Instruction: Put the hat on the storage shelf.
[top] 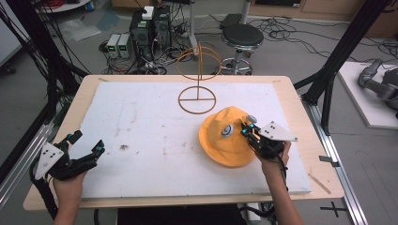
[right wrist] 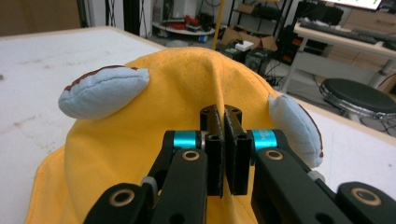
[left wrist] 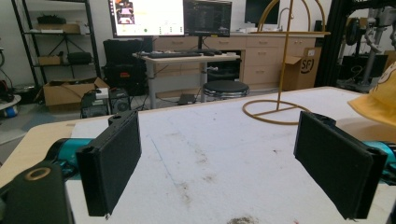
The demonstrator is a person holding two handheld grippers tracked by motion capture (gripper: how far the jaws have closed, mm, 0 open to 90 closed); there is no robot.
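Yellow hat [top: 226, 143] (two pale blue ears) lies just in front of the wire stand [top: 197, 77], crown fabric pinched by the closed right gripper [top: 249, 131]; this thin pinch may slip when lifted, while the left gripper [top: 87, 149] hangs open, well away.

Even, soft indoor light, seemingly from overhead, fills all three views. The white foam board covering the table [top: 155, 117] looks bright but not blown out, and the yellow fabric hat with pale blue ears [top: 225, 136] casts only a faint shadow. Two lit monitor screens [left wrist: 170, 17] glare white. All pictures are slightly soft and low in resolution.
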